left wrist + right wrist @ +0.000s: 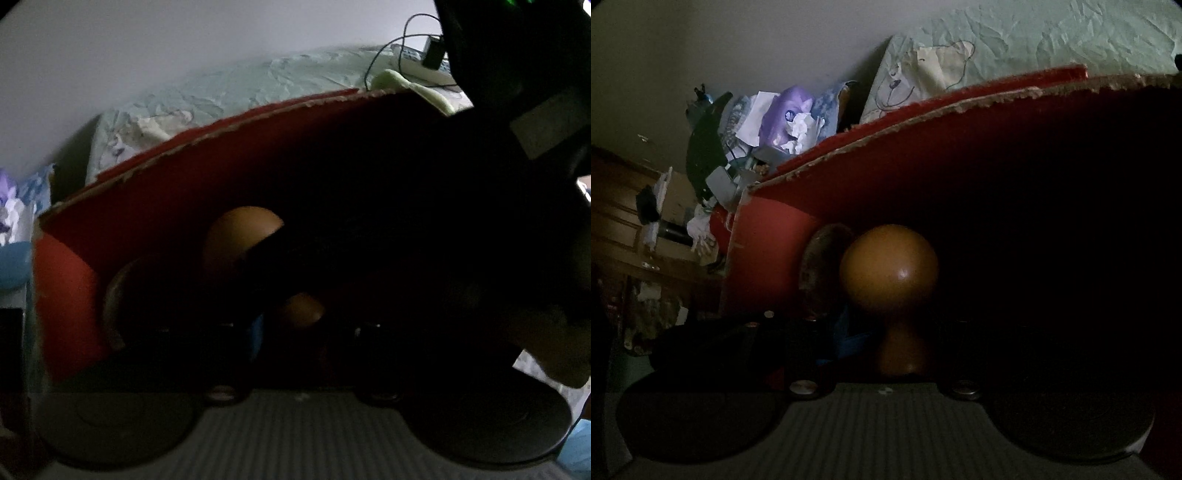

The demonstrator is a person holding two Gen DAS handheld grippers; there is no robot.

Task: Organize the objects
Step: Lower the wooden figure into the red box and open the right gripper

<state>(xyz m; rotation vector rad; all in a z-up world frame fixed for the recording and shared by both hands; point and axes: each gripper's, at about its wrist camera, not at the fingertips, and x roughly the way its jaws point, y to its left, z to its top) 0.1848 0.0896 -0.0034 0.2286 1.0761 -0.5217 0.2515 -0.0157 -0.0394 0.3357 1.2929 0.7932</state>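
Both wrist cams are super dark, so bear with me. Closest to the right-hand lens, the right tool (886,354) has its fingers lost in shadow, and sitting right between where they'd be is an orange wooden knob-shaped piece with a round ball top and a narrow neck (889,288). Looks like it could be pinched at the neck, but honestly I can't tell whether that tool is clenched on it or not. Just left of the ball there's a dark brownish oval thing (827,269), too murky to identify, and a bit of blue (849,339) low down beside the neck.

All of that sits inside a red cardboard box with a ragged torn top edge (960,162), so that's where the task's stuff is. Past the box on the left is a messy pile of papers and purple packaging (783,118), and behind it a pale green crumpled bedsheet with a bear drawing (1034,37) on the bed.

The left cam peers into the same box (184,177). The left tool (295,332) is basically black on black, can't tell if it's released or gripping anything. The orange ball top (240,232) pokes out behind a dark shape, with another small orange patch (301,310) lower down. Far back on the bed there's a black charger with a cable (434,53).
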